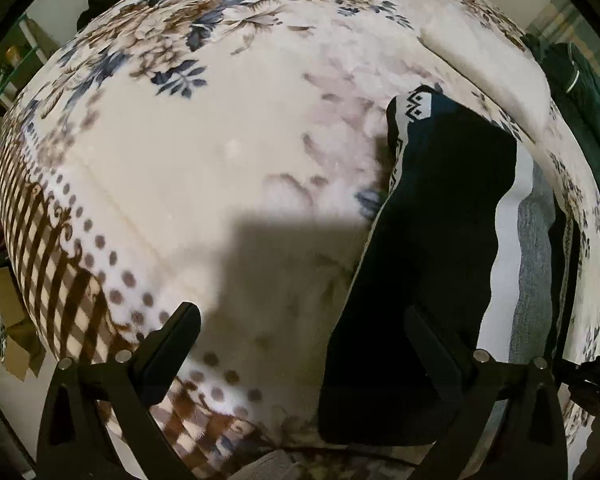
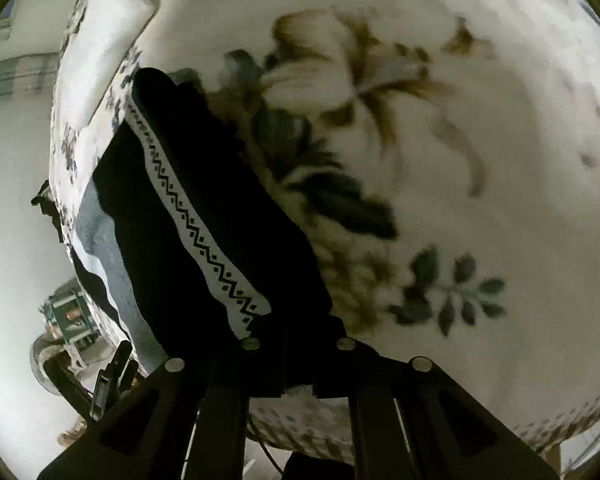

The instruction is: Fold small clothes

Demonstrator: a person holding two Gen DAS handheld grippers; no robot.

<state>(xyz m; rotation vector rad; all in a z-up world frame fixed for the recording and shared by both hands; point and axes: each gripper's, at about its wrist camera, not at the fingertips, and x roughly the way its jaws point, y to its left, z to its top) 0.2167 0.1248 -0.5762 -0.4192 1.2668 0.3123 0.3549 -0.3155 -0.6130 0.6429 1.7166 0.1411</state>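
A small dark navy garment (image 1: 432,240) with a white zigzag-patterned band lies on a cream floral blanket (image 1: 220,160). In the left wrist view it runs from mid right down to the bottom, under my right-hand finger. My left gripper (image 1: 306,332) is open, its fingers wide apart over the blanket and the garment's near end. In the right wrist view my right gripper (image 2: 296,340) is shut on the near end of the garment (image 2: 204,216), whose band (image 2: 196,232) runs away to the upper left.
A grey and white cloth (image 1: 532,264) lies under the garment at the bed's right side. A dark green garment (image 1: 588,120) sits at the far right. Cardboard boxes (image 1: 8,320) stand on the floor to the left. The blanket (image 2: 460,160) spreads wide to the right.
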